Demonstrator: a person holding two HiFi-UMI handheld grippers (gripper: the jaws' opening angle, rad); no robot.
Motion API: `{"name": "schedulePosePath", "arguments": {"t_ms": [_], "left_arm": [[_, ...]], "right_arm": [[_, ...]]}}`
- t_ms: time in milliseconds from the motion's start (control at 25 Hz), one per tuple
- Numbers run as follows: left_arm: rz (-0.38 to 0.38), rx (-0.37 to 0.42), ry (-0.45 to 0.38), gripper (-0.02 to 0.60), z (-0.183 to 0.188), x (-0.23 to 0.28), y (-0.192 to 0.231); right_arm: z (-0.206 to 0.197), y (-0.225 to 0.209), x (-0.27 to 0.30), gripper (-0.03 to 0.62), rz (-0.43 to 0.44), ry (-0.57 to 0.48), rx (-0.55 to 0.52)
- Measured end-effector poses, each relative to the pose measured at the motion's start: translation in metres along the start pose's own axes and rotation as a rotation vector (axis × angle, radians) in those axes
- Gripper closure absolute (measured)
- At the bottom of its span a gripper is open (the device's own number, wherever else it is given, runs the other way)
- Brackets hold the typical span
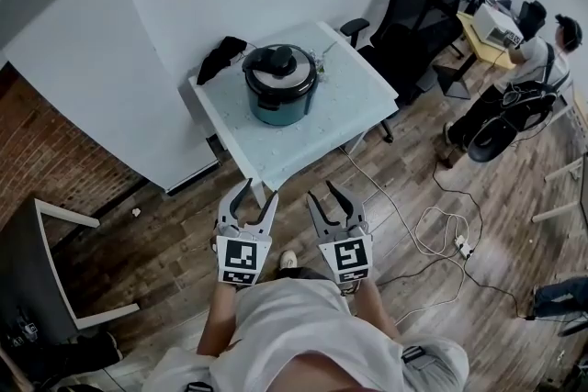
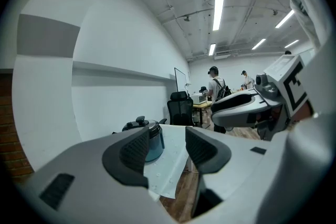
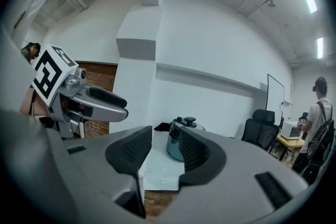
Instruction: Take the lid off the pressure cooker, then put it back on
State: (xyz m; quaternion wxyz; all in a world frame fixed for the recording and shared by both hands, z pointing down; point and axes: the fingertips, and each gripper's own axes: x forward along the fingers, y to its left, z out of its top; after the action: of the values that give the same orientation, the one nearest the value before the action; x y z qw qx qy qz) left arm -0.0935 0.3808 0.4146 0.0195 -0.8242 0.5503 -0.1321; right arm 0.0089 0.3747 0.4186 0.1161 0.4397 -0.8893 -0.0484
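Observation:
A teal pressure cooker [image 1: 280, 92] with a black-knobbed lid [image 1: 278, 65] on it stands on the pale square table [image 1: 354, 106]. Both grippers hover over the wood floor, short of the table's near corner and apart from the cooker. My left gripper [image 1: 260, 190] and right gripper [image 1: 322, 189] point at the table, each with a narrow gap and nothing between the jaws. Past the left gripper [image 2: 167, 147] the cooker [image 2: 150, 140] shows far off, with the right gripper [image 2: 247, 105] beside it. In the right gripper view the cooker [image 3: 173, 145] sits partly behind the right gripper's [image 3: 165, 149] jaw.
A black cloth [image 1: 220, 58] lies at the table's back corner. Black office chairs [image 1: 413, 14] stand right of the table. A white cable and power strip [image 1: 450, 239] lie on the floor at right. A person [image 1: 542, 60] sits at a desk far right. A white frame [image 1: 55, 262] stands left.

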Motion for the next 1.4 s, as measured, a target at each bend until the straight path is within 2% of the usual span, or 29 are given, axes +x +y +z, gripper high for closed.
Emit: {"name": "schedulePosePath", "arguments": {"t_ms": [440, 880, 1400], "left_arm": [[0.028, 0.018, 0.020, 0.373, 0.007, 0.038, 0.004], [0.040, 0.004, 0.022, 0.374, 0.004, 0.076, 0.029], [0.025, 0.005, 0.006, 0.374, 0.013, 0.151, 0.064]], "right_arm": [[-0.004, -0.034, 0.028, 0.430, 0.026, -0.015, 0.021], [-0.001, -0.053, 0.069, 0.430, 0.039, -0.019, 0.000], [-0.001, -0.099, 0.132, 0.430, 0.025, -0.004, -0.013]]}}
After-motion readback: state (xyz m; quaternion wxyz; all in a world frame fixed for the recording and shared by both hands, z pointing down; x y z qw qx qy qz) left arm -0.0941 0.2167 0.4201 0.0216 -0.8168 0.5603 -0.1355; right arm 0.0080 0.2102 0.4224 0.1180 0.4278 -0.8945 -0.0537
